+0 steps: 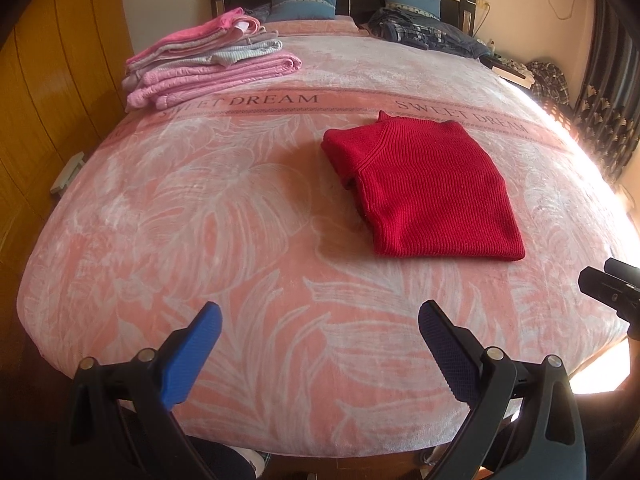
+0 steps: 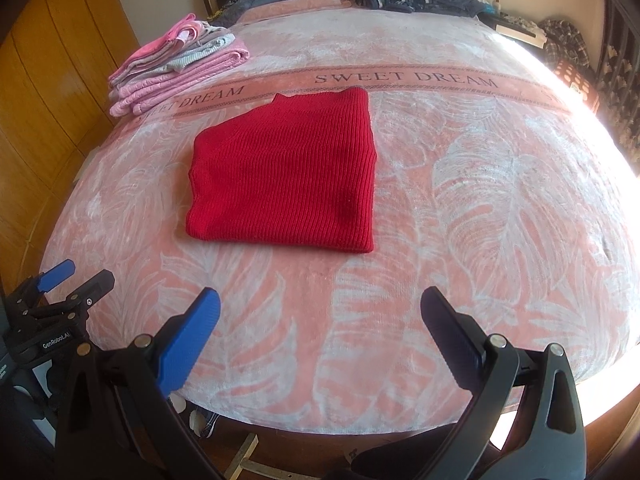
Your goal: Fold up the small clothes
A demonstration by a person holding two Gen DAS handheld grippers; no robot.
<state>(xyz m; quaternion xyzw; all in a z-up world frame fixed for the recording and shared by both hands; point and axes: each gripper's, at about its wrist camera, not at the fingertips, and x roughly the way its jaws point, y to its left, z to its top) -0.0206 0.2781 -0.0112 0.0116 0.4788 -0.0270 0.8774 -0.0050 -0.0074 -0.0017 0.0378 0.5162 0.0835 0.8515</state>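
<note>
We find the red sweater [image 1: 424, 188] lying flat on the bed [image 1: 240, 280], folded into a compact rectangle with its ribbed neck turned toward the headboard; we judge it is laid mid-bed so both tools can reach it squarely. The left tool [image 1: 320, 336] hovers over the near edge of the bed with its jaws spread wide and nothing between them, and the right tool [image 2: 320, 320] does the same, equally wide and empty. The sweater sits ahead of both, well apart from the fingertips: up and to the right in the left wrist view, up and slightly left in the right wrist view, so it lies between the two tools. A stack of folded pink and grey clothes [image 1: 208, 64] rests at the far left corner, likely the finished pile, which suggests this sweater may belong there too.
</note>
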